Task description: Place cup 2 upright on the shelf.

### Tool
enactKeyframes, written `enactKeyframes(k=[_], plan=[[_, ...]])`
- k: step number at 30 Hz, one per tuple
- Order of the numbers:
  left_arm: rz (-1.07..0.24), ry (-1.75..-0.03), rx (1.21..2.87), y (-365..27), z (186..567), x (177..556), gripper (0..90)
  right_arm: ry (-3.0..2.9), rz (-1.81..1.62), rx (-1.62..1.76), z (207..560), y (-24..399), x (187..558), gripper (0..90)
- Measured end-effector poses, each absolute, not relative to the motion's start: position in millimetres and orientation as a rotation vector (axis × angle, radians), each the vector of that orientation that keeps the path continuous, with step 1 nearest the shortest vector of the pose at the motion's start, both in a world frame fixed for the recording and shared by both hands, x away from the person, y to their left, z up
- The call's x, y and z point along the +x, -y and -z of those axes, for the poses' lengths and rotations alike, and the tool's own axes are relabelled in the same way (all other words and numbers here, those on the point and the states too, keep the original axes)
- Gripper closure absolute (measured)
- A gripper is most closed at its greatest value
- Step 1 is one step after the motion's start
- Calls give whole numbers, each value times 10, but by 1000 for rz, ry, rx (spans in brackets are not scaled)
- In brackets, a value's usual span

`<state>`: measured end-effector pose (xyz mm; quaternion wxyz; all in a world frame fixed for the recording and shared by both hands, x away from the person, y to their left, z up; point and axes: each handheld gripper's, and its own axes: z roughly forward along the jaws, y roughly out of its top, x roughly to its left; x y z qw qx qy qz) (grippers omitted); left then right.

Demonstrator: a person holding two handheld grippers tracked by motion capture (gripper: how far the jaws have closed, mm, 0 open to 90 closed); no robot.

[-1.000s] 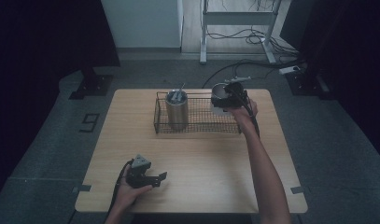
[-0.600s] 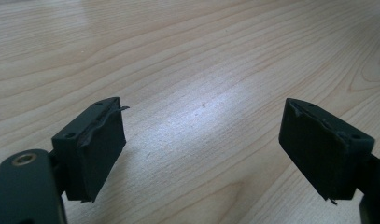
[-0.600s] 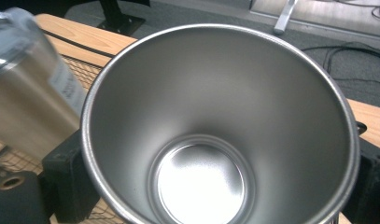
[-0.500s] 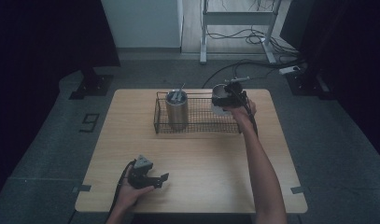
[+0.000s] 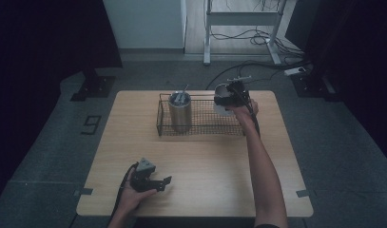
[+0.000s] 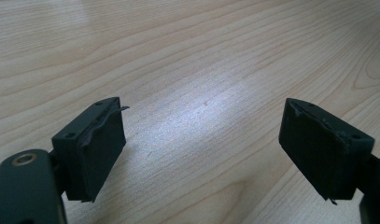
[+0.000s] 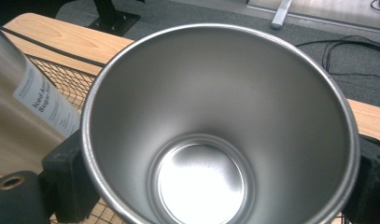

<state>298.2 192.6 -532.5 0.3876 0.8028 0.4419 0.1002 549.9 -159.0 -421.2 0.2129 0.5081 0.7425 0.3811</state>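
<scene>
The wooden table (image 5: 196,156) stands on a grey floor in a dim room, with a metal frame and loose cables beyond its far edge. At the table's far side sits a wire basket (image 5: 200,124) with one steel tumbler (image 5: 180,111) upright in its left end. The right gripper (image 5: 227,100) holds a second steel cup (image 5: 222,97) over the basket's right end; the right gripper view looks straight into that cup (image 7: 215,135), empty and shiny, clamped between both jaws, with the labelled tumbler (image 7: 24,102) beside it. The left gripper (image 5: 155,183) rests near the table's front edge, its jaws spread wide over bare wood. Compared with a second ago, the left gripper sits slightly nearer the person; the right has barely shifted.
</scene>
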Motion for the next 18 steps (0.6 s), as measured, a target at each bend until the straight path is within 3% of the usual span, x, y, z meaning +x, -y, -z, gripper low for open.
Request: enactKeyframes(k=[18], plan=[[-253,-1117,2054,-1910,5345,2984,147,-2104,-1025,1434,4405,1537,5600,74]])
